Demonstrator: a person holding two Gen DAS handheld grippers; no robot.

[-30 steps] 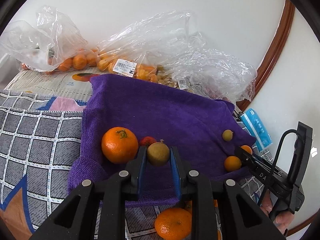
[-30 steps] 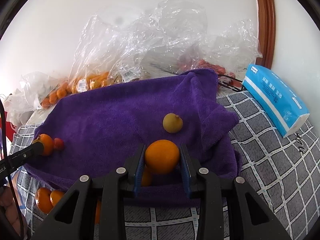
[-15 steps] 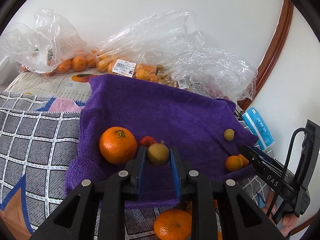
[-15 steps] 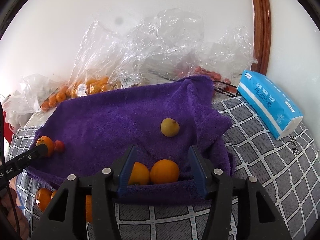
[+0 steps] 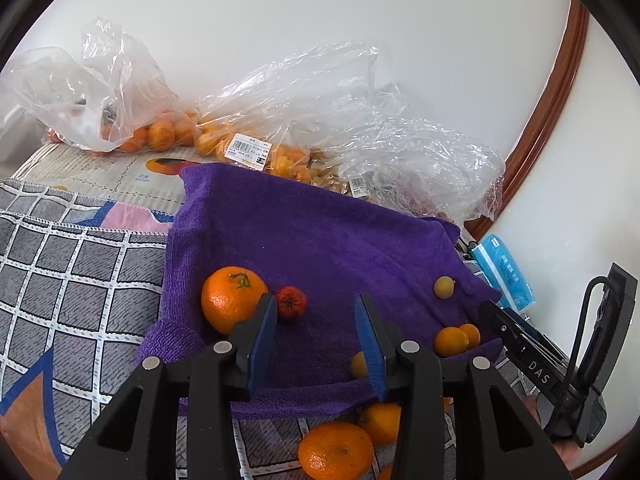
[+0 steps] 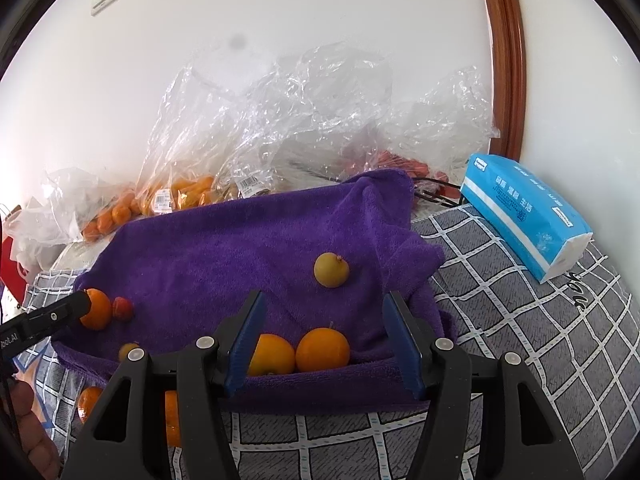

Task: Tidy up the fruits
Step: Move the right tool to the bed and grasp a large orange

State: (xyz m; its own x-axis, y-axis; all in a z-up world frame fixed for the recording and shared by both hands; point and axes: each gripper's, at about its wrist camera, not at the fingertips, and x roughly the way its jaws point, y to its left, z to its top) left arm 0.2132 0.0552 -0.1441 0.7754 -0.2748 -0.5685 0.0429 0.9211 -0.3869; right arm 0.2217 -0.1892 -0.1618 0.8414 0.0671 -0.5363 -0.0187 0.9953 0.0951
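Purple towel takes the fruit: both grippers, left and right, are opening, empty-jawed, so next comes reaching for a loose tangerine.

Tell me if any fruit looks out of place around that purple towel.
Yes. Several oranges lie off the purple towel, on the checked cloth just below its front edge, while the other loose fruit sits on the towel. The towel's right side is also rumpled and folded over.
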